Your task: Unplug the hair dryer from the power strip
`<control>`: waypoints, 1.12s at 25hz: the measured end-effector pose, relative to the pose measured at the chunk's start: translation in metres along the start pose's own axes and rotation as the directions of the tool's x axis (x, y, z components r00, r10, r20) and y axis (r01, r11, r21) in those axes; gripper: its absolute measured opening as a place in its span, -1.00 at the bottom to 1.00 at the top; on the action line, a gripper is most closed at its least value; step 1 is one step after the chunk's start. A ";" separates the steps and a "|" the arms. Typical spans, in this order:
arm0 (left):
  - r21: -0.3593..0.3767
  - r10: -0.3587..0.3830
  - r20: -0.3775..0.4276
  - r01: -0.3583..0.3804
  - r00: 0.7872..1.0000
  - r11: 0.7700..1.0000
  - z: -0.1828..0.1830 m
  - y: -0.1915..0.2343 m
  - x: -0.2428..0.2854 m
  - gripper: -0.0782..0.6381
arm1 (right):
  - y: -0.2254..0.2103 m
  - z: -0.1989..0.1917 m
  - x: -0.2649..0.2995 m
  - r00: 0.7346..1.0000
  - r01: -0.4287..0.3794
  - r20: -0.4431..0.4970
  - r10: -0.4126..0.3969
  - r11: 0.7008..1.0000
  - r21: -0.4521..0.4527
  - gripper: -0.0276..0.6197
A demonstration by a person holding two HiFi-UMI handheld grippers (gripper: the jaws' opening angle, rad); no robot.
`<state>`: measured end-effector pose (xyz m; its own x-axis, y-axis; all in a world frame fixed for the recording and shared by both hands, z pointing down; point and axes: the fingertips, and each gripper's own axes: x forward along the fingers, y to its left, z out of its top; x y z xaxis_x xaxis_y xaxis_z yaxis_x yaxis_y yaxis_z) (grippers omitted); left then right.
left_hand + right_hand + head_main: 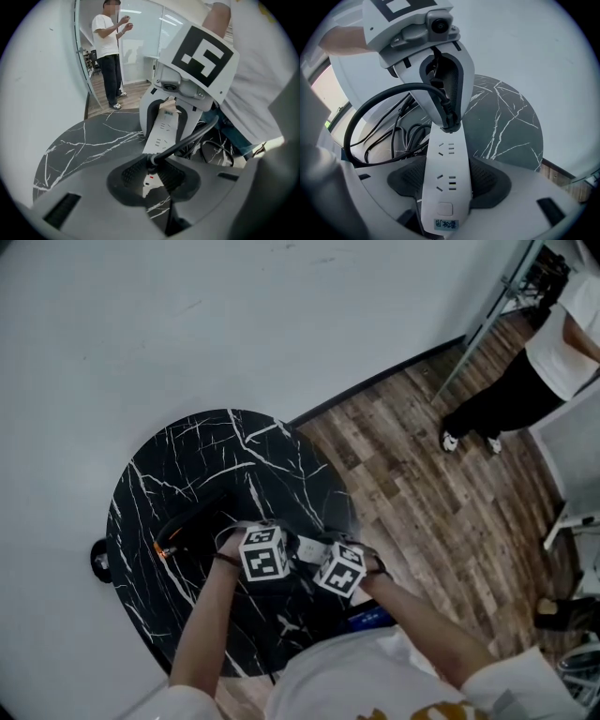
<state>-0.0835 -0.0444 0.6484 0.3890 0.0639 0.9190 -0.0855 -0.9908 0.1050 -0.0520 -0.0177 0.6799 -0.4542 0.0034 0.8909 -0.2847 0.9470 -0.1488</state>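
Overhead, two handheld tools meet above the near edge of a round black marble bench point(187, 456). The right tool point(447, 185) is clenched across a white power strip point(449, 154), gripping it near its switch end. The left tool point(152, 174) grasps the hair dryer's black plug point(151, 161), which is seated in the socket at the strip's opposite end. A thick black cord point(379, 96) arcs away from the plug, with thinner cables point(401, 133) tangled beneath it. Another person point(108, 51) stands on the wooden floor point(441, 484) beyond the bench.
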 end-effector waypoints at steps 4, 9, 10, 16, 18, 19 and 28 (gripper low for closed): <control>-0.010 0.138 0.087 -0.138 0.987 0.990 0.000 0.001 -0.005 -0.61 | 0.001 0.002 0.000 1.000 -0.003 -0.017 0.003 1.000 0.008 -0.09; -0.070 0.217 0.087 -0.211 0.972 0.975 -0.001 0.000 -0.003 -0.61 | 0.003 0.001 -0.001 1.000 -0.003 0.004 0.003 1.000 -0.003 -0.09; -0.073 0.164 0.067 -0.159 0.984 0.985 -0.001 0.001 -0.002 -0.61 | 0.002 0.002 -0.002 1.000 -0.002 0.006 0.002 1.000 -0.006 -0.09; -0.014 0.037 -0.004 -0.037 0.999 0.999 0.000 0.001 -0.003 -0.61 | 0.001 0.004 0.000 1.000 0.005 0.017 -0.005 1.000 0.012 -0.09; -0.025 0.131 0.042 -0.130 0.991 0.991 0.000 0.002 -0.003 -0.61 | 0.000 0.004 0.001 1.000 0.008 0.008 -0.008 1.000 0.014 -0.09; -0.041 0.178 0.055 -0.176 0.983 0.984 0.000 0.002 -0.003 -0.61 | -0.001 0.004 0.001 1.000 0.008 -0.002 -0.008 1.000 0.011 -0.09; -0.090 0.030 -0.005 -0.030 1.000 0.996 -0.001 0.002 -0.001 -0.61 | 0.000 0.000 0.002 1.000 0.016 -0.017 -0.016 0.999 0.030 -0.09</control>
<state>-0.0853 -0.0467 0.6485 0.3815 0.0349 0.9237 -0.1791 -0.9776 0.1109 -0.0533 -0.0179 0.6818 -0.4351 -0.0060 0.9004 -0.3174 0.9368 -0.1471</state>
